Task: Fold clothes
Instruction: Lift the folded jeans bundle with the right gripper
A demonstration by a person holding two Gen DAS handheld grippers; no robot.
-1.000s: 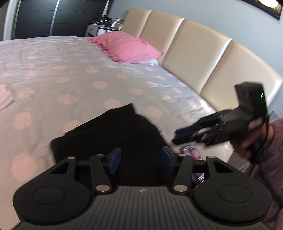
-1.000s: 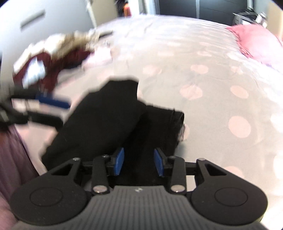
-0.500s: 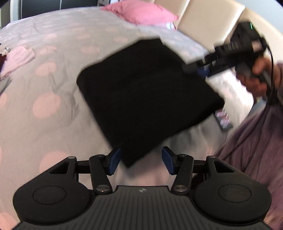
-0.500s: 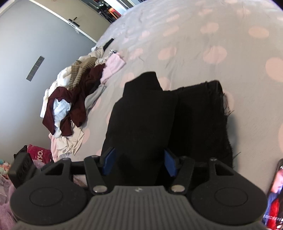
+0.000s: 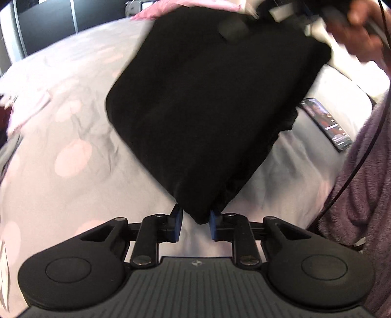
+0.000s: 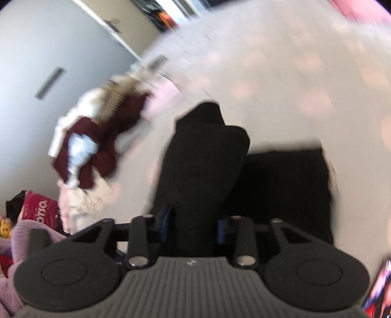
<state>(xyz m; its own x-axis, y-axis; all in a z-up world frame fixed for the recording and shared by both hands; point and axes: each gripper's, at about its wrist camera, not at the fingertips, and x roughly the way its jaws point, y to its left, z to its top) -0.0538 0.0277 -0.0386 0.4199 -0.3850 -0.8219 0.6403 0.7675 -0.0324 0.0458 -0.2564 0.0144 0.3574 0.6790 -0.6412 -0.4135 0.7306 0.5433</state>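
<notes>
A folded black garment (image 5: 207, 102) is held above the grey bedsheet with pink dots (image 5: 61, 117). My left gripper (image 5: 194, 223) is shut on its near corner. My right gripper (image 6: 193, 226) is shut on its other edge; the black garment (image 6: 202, 156) hangs forward from the jaws in that view. The right gripper also shows at the top right of the left wrist view (image 5: 300, 12), blurred, with the holding hand.
A pile of unfolded clothes (image 6: 97, 137) lies at the bed's far side. A phone (image 5: 326, 123) lies on the bed's right edge. A pink pillow (image 5: 156, 9) is by the headboard. A red bag (image 6: 36, 208) sits off the bed.
Both grippers have closed on the black garment and lifted it off the bed. The garment now fills more of the left wrist view.
</notes>
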